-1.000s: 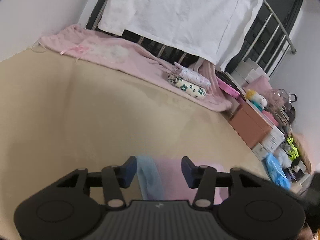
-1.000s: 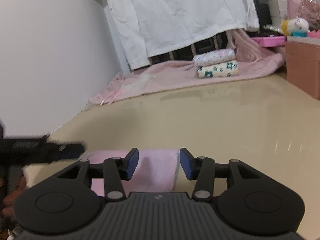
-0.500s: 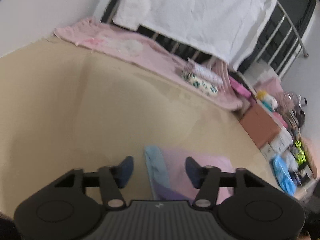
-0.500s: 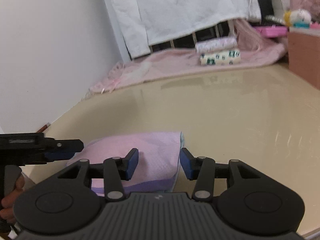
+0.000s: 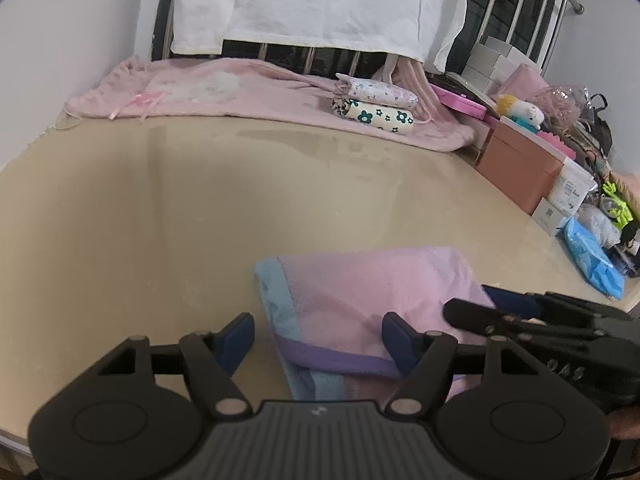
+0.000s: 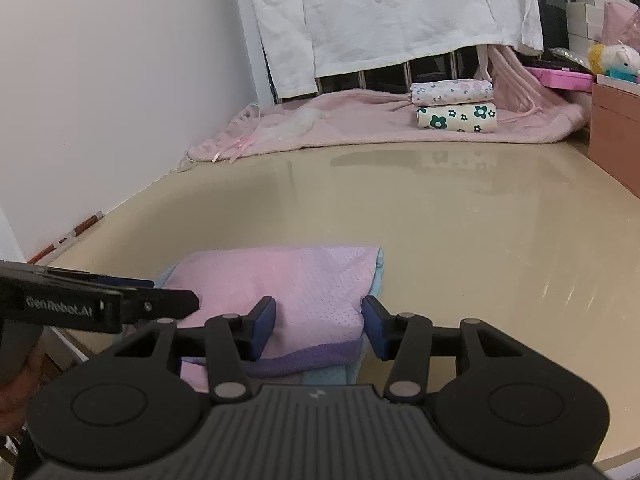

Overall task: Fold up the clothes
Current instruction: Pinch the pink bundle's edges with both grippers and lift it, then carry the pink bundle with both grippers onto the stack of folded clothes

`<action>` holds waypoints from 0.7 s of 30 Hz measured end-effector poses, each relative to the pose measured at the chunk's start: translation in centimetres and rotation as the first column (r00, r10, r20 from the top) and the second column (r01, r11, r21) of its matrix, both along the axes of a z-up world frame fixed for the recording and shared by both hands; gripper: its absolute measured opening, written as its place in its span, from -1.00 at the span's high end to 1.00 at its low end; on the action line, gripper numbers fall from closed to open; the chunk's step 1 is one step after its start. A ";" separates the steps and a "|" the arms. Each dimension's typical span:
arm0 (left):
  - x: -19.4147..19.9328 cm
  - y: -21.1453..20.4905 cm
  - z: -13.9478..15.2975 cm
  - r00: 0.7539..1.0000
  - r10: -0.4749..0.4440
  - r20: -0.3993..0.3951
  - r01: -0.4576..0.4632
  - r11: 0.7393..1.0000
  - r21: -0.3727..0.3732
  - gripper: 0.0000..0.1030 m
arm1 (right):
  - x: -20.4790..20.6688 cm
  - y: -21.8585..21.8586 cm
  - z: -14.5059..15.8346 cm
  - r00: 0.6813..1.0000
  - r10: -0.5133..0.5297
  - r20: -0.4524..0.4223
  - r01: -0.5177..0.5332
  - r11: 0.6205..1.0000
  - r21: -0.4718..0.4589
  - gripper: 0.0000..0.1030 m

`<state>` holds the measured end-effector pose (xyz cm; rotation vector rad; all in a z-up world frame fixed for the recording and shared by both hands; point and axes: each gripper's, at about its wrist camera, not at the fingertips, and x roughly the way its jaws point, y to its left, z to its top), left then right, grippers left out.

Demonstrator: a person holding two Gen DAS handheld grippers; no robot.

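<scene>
Folded pink garment (image 5: 372, 292) on the beige table (image 5: 160, 208), a gripper at each side of it.

The left gripper (image 5: 318, 340) hovers at the garment's left near corner, fingers spread wide and holding nothing, one blue pad off the light-blue edge, the other over the pink cloth. The garment lies folded near the table's front edge, a purple band along its near side. The right gripper (image 6: 319, 330) stands at the garment's right near corner, fingers apart and empty. Well beyond the garment, two folded floral cloths (image 6: 454, 106) sit stacked on a pink blanket (image 6: 340, 124).
</scene>
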<state>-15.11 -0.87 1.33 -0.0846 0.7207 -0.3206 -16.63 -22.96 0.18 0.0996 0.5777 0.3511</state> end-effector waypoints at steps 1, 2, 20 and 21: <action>0.0 -0.1 0.0 1.000 -0.008 0.006 0.008 1.000 0.012 -0.19 | 0.0 0.2 -0.1 1.000 0.002 -0.008 -0.002 1.000 -0.011 0.06; -0.1 -0.2 0.0 1.000 -0.028 0.001 0.027 1.000 0.013 -0.08 | 0.1 0.5 -0.2 1.000 0.005 -0.017 -0.005 1.000 -0.022 0.06; 4.8 -0.8 3.2 0.982 -0.067 0.175 0.076 0.996 -0.047 0.84 | 4.2 2.3 2.7 0.988 0.029 0.153 -0.017 0.997 -0.082 0.85; 6.0 -0.8 4.0 0.981 -0.075 0.181 0.086 0.995 -0.055 0.84 | 5.0 2.0 3.5 0.986 0.031 0.166 -0.018 0.997 -0.080 0.85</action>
